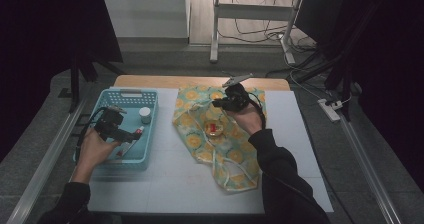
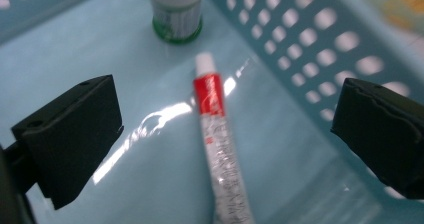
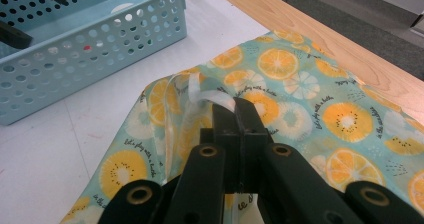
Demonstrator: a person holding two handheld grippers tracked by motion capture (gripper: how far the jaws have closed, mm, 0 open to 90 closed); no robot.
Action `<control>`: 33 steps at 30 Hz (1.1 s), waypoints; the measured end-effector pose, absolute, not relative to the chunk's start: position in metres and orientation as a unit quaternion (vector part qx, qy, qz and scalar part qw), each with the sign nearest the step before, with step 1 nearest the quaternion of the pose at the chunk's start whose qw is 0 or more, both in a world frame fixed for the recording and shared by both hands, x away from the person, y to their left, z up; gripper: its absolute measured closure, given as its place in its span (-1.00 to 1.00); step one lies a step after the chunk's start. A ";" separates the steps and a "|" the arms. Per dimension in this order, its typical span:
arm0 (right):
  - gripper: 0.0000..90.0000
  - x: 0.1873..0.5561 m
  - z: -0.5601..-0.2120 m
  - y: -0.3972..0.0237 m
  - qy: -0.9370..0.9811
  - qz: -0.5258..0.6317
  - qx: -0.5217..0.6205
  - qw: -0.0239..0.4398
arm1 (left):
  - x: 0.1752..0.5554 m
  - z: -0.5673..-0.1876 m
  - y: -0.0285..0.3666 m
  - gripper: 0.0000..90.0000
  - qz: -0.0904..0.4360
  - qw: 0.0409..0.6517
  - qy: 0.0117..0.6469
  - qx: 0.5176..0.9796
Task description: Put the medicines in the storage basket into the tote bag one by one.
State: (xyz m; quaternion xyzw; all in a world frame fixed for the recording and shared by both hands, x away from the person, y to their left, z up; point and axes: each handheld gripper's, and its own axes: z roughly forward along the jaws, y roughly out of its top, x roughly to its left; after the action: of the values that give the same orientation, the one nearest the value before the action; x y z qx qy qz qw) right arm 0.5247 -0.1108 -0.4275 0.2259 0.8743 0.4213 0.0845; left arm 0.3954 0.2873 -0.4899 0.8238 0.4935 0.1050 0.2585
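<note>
My left gripper (image 1: 131, 134) hangs open inside a light blue perforated basket (image 1: 131, 93). In the left gripper view its jaws (image 2: 227, 114) stand wide on either side of a white tube with a red band (image 2: 217, 149), which lies on the basket floor untouched. A white-capped bottle with a green label (image 2: 177, 9) stands just beyond the tube. My right gripper (image 1: 220, 103) is shut on the white drawstring (image 3: 215, 96) of a fruit-print cloth bag (image 3: 310, 109) and holds that edge lifted. A small clear jar with a red centre (image 1: 213, 128) rests on the bag.
The basket (image 3: 100, 49) sits on the white table mat (image 1: 175, 184) left of the bag (image 1: 200, 139). A strip of bare wood (image 1: 200, 81) runs along the table's far edge. Cables and a power strip (image 1: 330, 110) lie on the floor at the right.
</note>
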 end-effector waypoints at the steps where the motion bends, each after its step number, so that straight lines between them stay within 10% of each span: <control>1: 1.00 0.525 -0.428 -0.111 0.874 0.422 0.226 0.084 | 0.397 -0.492 0.288 -1.00 0.098 0.253 0.494 0.826; 10: 1.00 0.525 -0.428 -0.111 0.874 0.421 0.225 0.086 | 0.401 -0.504 0.287 -0.80 0.083 0.182 0.489 0.849; 28: 1.00 0.525 -0.430 -0.112 0.876 0.417 0.226 0.087 | 0.407 -0.513 0.288 0.58 0.021 0.156 0.474 0.866; 33: 1.00 0.525 -0.431 -0.112 0.876 0.418 0.226 0.087 | 0.407 -0.513 0.290 0.65 0.016 0.160 0.478 0.863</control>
State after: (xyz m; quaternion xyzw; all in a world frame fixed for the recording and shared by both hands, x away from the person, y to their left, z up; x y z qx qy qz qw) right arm 0.5246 -0.1116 -0.4309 0.2262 0.8757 0.4177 0.0868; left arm 0.4071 0.2899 -0.5134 0.8633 0.4782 0.0163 0.1602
